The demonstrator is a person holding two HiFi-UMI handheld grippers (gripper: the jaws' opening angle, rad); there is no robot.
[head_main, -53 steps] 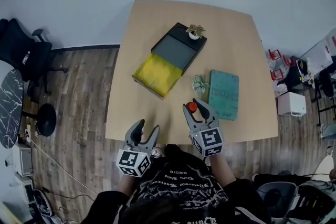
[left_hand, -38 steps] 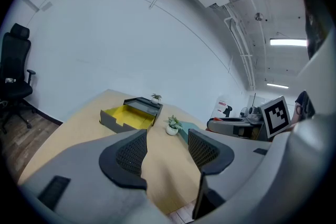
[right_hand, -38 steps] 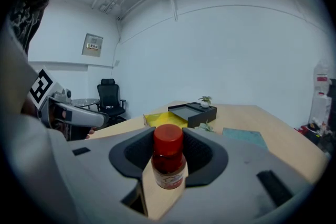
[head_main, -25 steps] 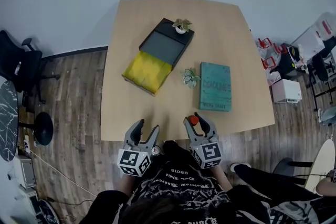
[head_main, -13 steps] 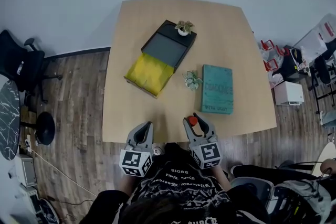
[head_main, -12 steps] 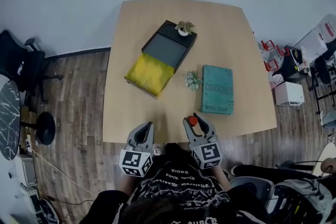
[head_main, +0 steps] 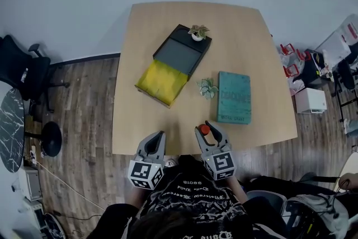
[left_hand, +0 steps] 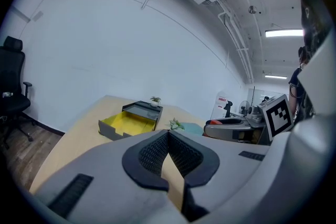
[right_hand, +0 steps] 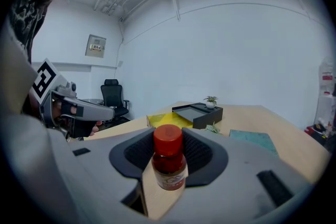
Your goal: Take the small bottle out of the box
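The small bottle (head_main: 205, 130), dark red with a red cap, stands upright between the jaws of my right gripper (head_main: 207, 126), which is shut on it just above the table's near edge. The right gripper view shows the bottle (right_hand: 169, 161) close up, held at its sides. The box (head_main: 163, 80) lies open mid-table with a yellow lining, its dark lid (head_main: 182, 53) resting behind it. My left gripper (head_main: 158, 136) hangs beside the right one, shut with nothing in it; in its own view the left gripper's pads (left_hand: 168, 136) meet over the table edge.
A teal book (head_main: 234, 97) lies right of the box, with a small green sprig (head_main: 207, 87) between them. A potted plant (head_main: 197, 32) stands on the lid's far corner. The table (head_main: 240, 31) is light wood. A black office chair (head_main: 22, 61) stands far left.
My left gripper's jaws, wide open a second ago, have closed on nothing. The right gripper still holds the bottle in the same place. The head view has shifted slightly.
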